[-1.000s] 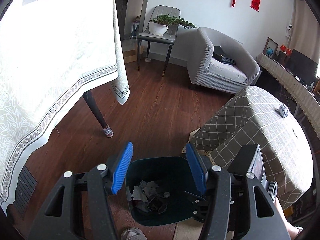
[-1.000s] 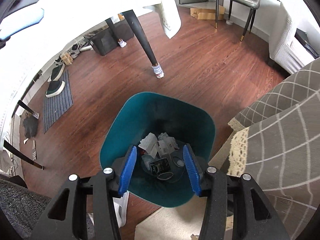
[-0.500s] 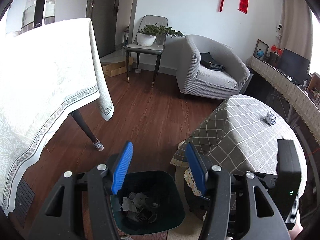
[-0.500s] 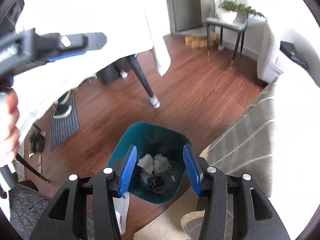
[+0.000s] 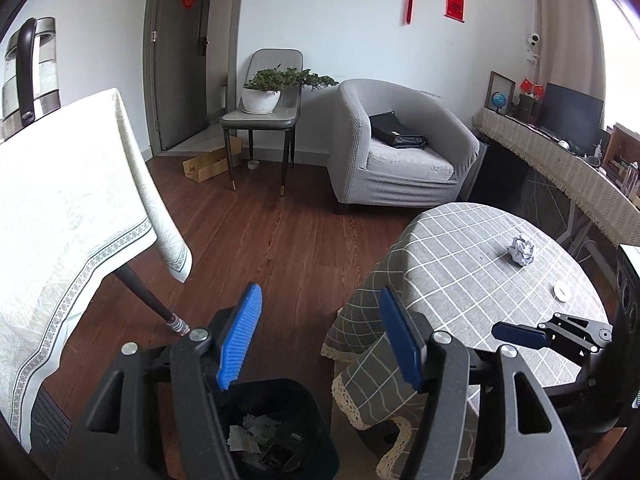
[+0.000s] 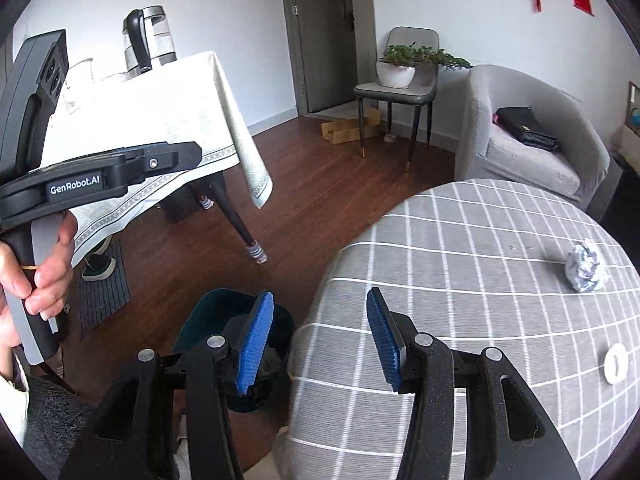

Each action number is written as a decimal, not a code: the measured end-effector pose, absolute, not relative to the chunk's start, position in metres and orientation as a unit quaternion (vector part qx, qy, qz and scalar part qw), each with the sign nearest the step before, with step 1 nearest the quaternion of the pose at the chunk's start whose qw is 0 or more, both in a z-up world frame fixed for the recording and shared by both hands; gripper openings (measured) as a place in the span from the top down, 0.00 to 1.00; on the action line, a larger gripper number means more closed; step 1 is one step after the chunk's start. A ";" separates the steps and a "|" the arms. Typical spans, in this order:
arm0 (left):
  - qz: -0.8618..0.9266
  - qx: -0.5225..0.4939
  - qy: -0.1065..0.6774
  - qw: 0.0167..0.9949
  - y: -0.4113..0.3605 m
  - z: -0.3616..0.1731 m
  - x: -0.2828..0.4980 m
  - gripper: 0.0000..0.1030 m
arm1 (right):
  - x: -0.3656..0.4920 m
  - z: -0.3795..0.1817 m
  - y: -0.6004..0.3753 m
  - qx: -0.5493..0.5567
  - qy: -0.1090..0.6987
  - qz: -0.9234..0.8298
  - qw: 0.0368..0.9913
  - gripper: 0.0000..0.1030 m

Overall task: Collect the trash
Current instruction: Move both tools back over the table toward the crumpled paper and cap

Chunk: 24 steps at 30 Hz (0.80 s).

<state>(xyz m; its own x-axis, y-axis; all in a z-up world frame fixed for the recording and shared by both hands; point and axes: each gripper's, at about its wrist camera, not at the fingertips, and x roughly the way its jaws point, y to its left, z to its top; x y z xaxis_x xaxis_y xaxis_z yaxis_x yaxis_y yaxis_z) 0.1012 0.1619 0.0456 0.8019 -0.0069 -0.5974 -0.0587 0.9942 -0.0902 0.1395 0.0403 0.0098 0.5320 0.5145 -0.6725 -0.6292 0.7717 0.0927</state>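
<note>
A crumpled paper ball [image 5: 521, 250] lies on the round table with the grey checked cloth [image 5: 460, 280]; it also shows in the right wrist view [image 6: 586, 271]. A small white ring [image 6: 615, 362] lies nearer on the same cloth. A teal bin [image 5: 280, 432] holding scraps of trash stands on the floor by the table, and shows behind my right fingers [image 6: 208, 316]. My left gripper [image 5: 320, 336] is open and empty above the bin. My right gripper [image 6: 316, 340] is open and empty at the table's near edge.
A table with a white cloth [image 5: 60, 216] and a kettle [image 6: 148, 38] stands at the left. A grey armchair [image 5: 396, 148] and a chair with a potted plant [image 5: 268, 96] stand at the back. The floor is dark wood [image 5: 280, 232].
Both grippers have risen and tilted up from over the bin toward the room. The round table top and the paper ball have come into view. Both stay open.
</note>
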 end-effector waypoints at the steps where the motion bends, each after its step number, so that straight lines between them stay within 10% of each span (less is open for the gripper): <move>1: 0.009 -0.051 0.315 0.948 0.155 0.046 0.105 0.37 | 0.144 0.013 0.031 -0.077 0.355 0.321 0.875 0.52; 24: -0.143 0.021 0.343 0.928 -0.025 0.030 0.187 0.17 | 0.200 0.006 -0.175 -0.040 0.375 0.121 0.918 0.45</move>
<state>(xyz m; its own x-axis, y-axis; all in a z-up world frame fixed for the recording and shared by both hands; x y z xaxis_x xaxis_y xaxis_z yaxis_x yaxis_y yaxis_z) 0.1874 -0.0254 0.0302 0.7240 -0.2514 -0.6423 0.2798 0.9582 -0.0597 0.2001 -0.1746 0.0061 0.6898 0.1926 -0.6979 -0.2526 0.9674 0.0172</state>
